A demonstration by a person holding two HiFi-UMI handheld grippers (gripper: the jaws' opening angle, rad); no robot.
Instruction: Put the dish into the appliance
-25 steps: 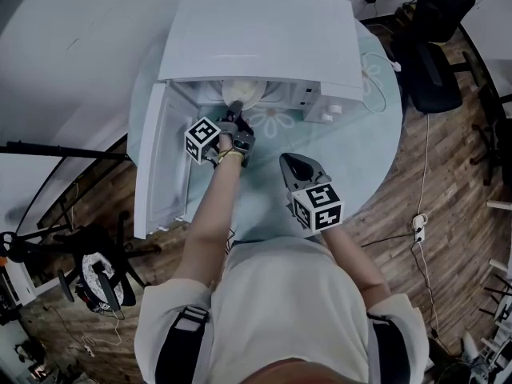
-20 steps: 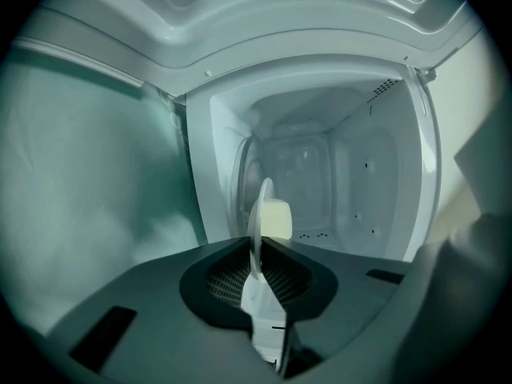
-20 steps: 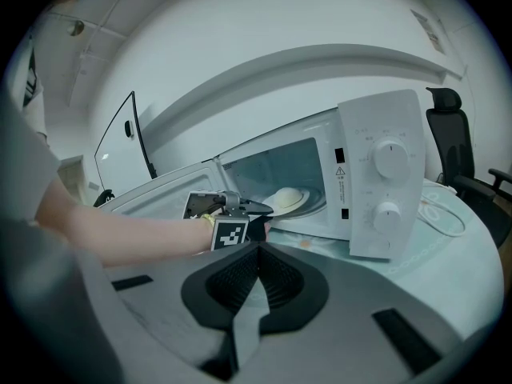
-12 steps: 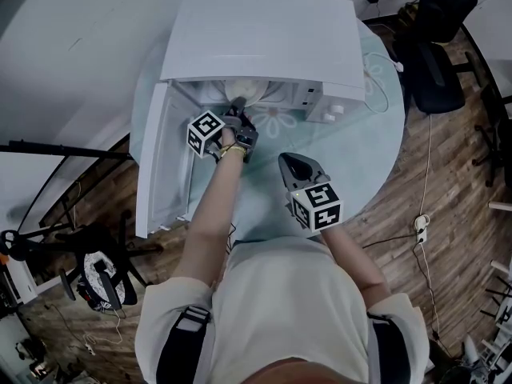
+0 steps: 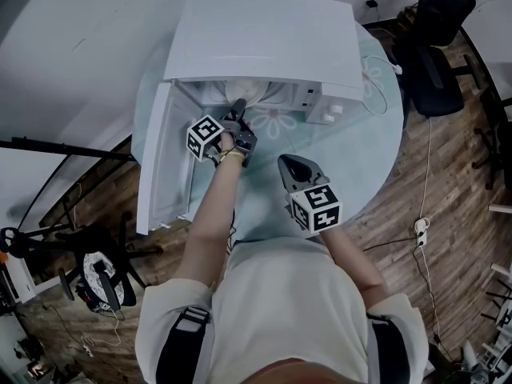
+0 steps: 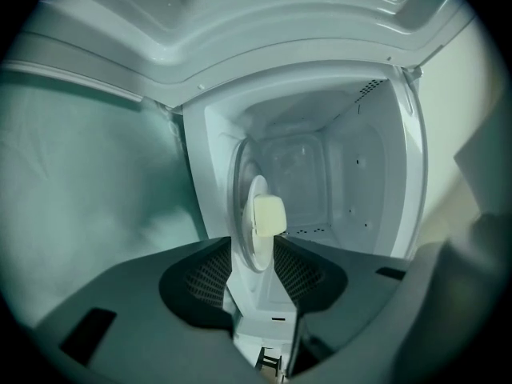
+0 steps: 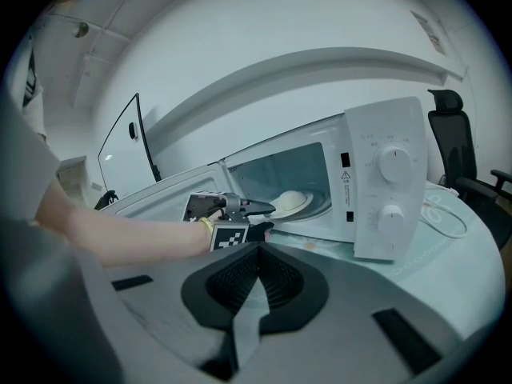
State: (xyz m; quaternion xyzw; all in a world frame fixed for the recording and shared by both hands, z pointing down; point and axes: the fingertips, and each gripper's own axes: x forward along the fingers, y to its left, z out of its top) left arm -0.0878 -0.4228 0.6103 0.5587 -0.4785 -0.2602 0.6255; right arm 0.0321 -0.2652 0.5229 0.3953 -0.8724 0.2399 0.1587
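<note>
Microwave door (image 5: pixel 162 162) is seen swung fully open to the left, its inner face turned up toward the head camera

Left tool (image 5: pixel 238 109) is held at the mouth of the microwave (image 5: pixel 264 38), tips reaching into the cavity, marker cube just behind on the door side. In the left gripper view the left tool (image 6: pixel 252 242) is seen with its jaws spreading; the rim of the plate (image 6: pixel 253 192) stands between the tips and no pad is seen pressing on it. The view is rolled, so the plate appears on edge

The plate (image 5: pixel 244 93) is found inside the cavity, resting on the glass turntable (image 6: pixel 240 174), with a cream-coloured lump (image 6: pixel 270 214) carried on it. From the right gripper view the plate (image 7: pixel 308 206) is seen lying flat within the opening, just beyond the left tool (image 7: pixel 254 209)

Two round knobs (image 7: pixel 394 164) are noted on the control panel at the right of the cavity, one above the other

Right tool (image 5: pixel 290 163) is held over the surface (image 5: pixel 360 150), near the person's body and well apart from the microwave. In its own view the right tool (image 7: pixel 259 250) is seen with jaws pressed together, nothing between them

The surface is round and covered in a pale green cloth. A black office chair (image 5: pixel 436 54) is noted at far right on the wooden floor (image 5: pixel 448 198)
</note>
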